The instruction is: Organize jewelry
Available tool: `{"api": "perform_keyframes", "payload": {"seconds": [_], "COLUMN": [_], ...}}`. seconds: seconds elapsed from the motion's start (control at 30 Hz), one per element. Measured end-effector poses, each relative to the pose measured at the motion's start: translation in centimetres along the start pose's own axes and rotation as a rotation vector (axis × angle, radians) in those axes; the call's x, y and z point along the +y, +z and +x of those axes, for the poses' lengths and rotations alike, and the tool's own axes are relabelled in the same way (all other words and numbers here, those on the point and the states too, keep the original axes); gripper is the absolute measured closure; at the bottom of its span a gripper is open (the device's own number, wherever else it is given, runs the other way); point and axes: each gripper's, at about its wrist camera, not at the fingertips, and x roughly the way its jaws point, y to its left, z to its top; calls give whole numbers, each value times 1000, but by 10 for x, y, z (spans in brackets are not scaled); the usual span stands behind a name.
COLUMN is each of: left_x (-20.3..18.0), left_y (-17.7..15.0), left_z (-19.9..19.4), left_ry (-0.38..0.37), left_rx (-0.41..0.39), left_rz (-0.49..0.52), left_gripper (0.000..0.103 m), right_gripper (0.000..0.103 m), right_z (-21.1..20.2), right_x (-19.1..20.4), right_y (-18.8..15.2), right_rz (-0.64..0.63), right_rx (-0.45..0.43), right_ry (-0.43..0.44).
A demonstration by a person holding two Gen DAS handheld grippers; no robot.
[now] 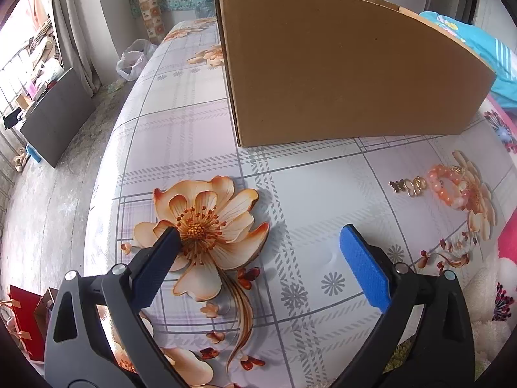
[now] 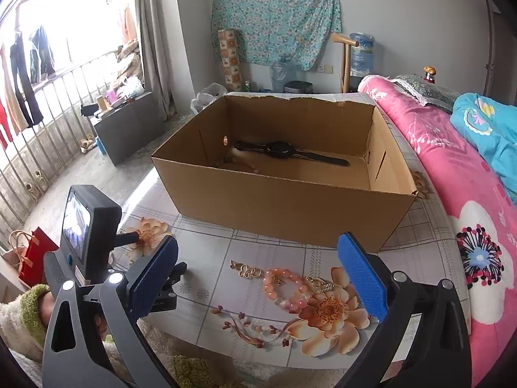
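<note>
Daylight pours through a barred window [image 2: 48, 74] on the left, where clothes [image 2: 22, 84] hang on a line and a grey curtain [image 2: 152, 38] drops beside it. The walls [image 2: 194, 16] are plain grey-white; a teal floral cloth [image 2: 274, 16] is pinned to the far one, with a tall patterned tube [image 2: 230, 59] standing below it. The floor [image 2: 129, 158] is bare grey concrete. A dark low cabinet [image 2: 126, 126] sits under the window, a white plastic bag [image 2: 206, 95] near it. Water jugs [image 2: 362, 53] and a wooden stand [image 2: 345, 61] line the back wall. A pink floral quilt [image 2: 452, 177] and a blue blanket [image 2: 484, 123] lie on the right. A red paper bag [image 2: 35, 258] stands on the floor at lower left.
</note>
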Motion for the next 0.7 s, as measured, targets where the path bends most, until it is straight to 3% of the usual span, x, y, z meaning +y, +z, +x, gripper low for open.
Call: {"api": "perform_keyframes", "payload": {"seconds": [0.7], "left_x": [4], "left_y": [5], "left_z": [6], "left_ry": [-6], "left_rx": [22], "left_rz": [-10], "left_gripper": [7], "right_gripper": [7], "right_z": [2], "right_x": [-9], "right_y": [-1], "right_rz": [65], "right_rx": [-27], "right_ry": [29]}}
